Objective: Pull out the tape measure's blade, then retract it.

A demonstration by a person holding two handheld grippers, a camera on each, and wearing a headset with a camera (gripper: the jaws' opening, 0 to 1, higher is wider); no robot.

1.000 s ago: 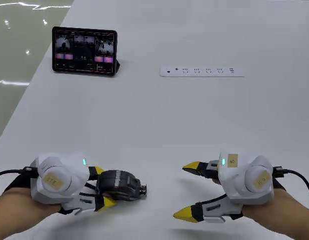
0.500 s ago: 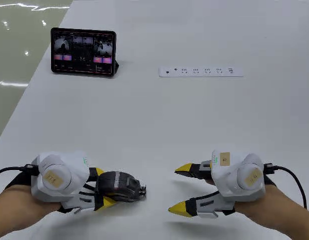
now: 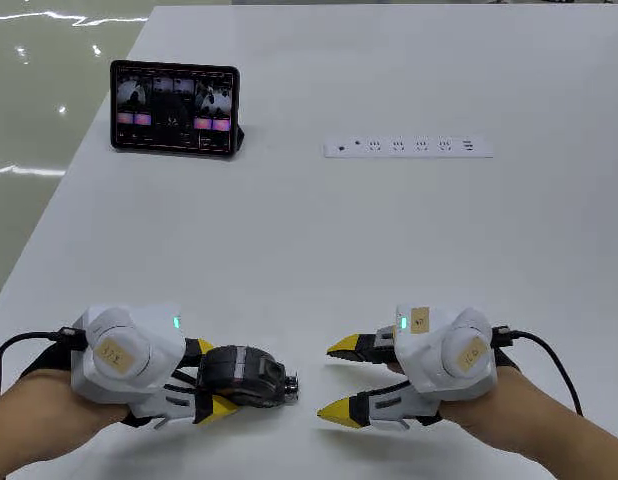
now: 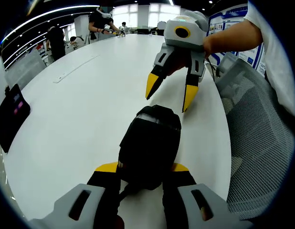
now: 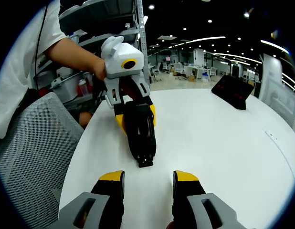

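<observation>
A black tape measure [image 3: 244, 376] lies on the white table [image 3: 319, 240] near its front edge, with my left gripper [image 3: 210, 377] shut on its body. Its blade tip [image 3: 292, 385] pokes out to the right, blade not drawn. In the left gripper view the tape measure [image 4: 150, 143] sits between the yellow-tipped jaws. My right gripper [image 3: 337, 379] stands open a short way right of the blade tip, nothing between its fingers. The right gripper view has the tape measure [image 5: 140, 129] just ahead of the open gripper [image 5: 147, 176], and the left gripper [image 5: 133, 114] behind it.
A tablet [image 3: 174, 108] with a lit screen stands at the back left of the table. A white power strip [image 3: 407, 148] lies at the back, right of centre. A mesh chair [image 5: 28, 143] stands beside the table edge.
My right gripper has moved left, closing much of the gap to the blade tip, still open. The left gripper keeps its hold on the tape measure in much the same place.
</observation>
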